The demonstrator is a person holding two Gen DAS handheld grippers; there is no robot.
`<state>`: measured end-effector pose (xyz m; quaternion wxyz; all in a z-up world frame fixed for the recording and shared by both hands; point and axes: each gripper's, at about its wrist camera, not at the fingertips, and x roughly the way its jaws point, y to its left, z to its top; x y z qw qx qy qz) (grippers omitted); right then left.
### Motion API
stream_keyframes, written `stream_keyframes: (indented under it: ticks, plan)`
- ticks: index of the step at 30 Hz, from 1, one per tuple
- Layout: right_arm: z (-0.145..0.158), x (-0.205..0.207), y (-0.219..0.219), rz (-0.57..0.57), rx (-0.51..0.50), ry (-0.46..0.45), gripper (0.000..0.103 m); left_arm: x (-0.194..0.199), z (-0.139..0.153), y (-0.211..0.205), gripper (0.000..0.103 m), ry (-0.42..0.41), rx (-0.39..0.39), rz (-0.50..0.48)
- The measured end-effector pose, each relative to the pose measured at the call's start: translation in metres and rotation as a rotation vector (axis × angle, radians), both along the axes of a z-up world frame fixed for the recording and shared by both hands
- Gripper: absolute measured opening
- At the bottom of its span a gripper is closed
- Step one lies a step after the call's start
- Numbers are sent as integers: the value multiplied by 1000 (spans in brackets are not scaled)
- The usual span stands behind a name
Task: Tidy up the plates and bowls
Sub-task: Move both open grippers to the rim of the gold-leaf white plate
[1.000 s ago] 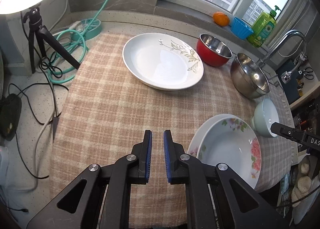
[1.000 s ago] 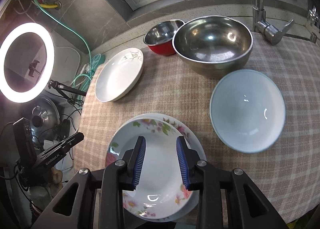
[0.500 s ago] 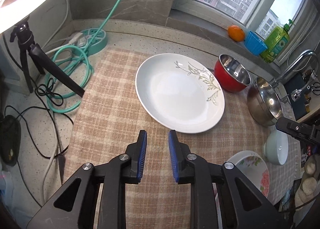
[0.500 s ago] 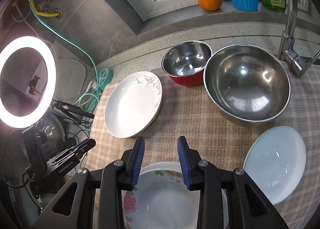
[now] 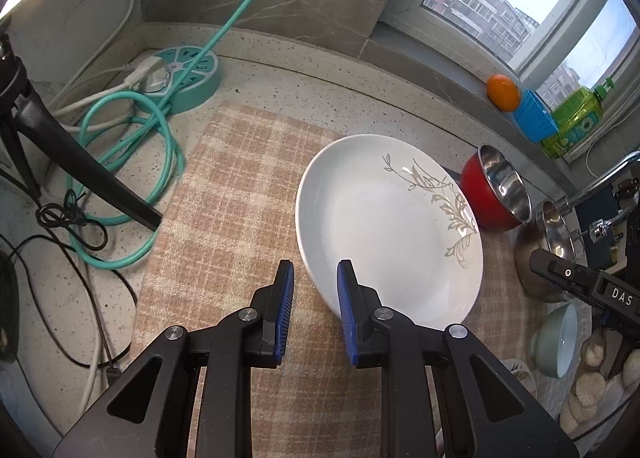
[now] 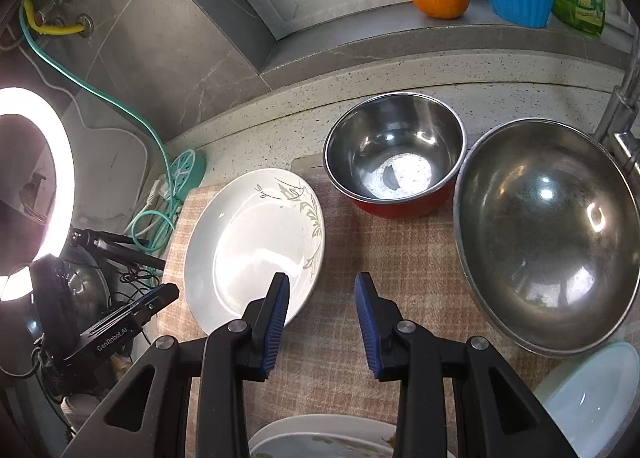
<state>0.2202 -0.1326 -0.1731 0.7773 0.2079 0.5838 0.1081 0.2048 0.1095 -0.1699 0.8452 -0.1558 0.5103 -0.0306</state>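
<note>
A: Listing near to far. Left gripper (image 5: 313, 278): jaws parted, nothing clamped, though its right pad sits at the near rim of the white plate (image 5: 384, 225). A second ago those jaws were nearly together over bare cloth (image 5: 248, 185); they opened within that second and have held that gap since.

B: And the plate then?

A: Far up the cloth then; now right at the fingertips. I read that as an approach to grasp its rim, not yet made.

B: Right gripper (image 6: 322, 298)?

A: Jaws apart, empty, gap unchanged. Earlier it hung over the floral plates (image 6: 320, 436); those now lie beneath it at the frame's bottom edge. Its left pad overlaps the white plate's right rim in view; contact I cannot tell.

B: Poses?

A: Both pitched steeply down at the counter, either side of the white plate.

B: Beyond?

A: Red bowl (image 6: 394, 153) touching the steel bowl (image 6: 548, 234); pale bowl (image 6: 592, 390) at right. Likely the white plate joins the floral stack.
</note>
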Motion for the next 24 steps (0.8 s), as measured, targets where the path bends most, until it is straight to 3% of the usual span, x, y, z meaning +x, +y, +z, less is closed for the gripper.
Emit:
stream_keyframes:
  ticks: [24]
  plan:
    - [-41, 44, 22, 60, -103, 32, 31, 38, -18, 7, 20, 10, -9, 21]
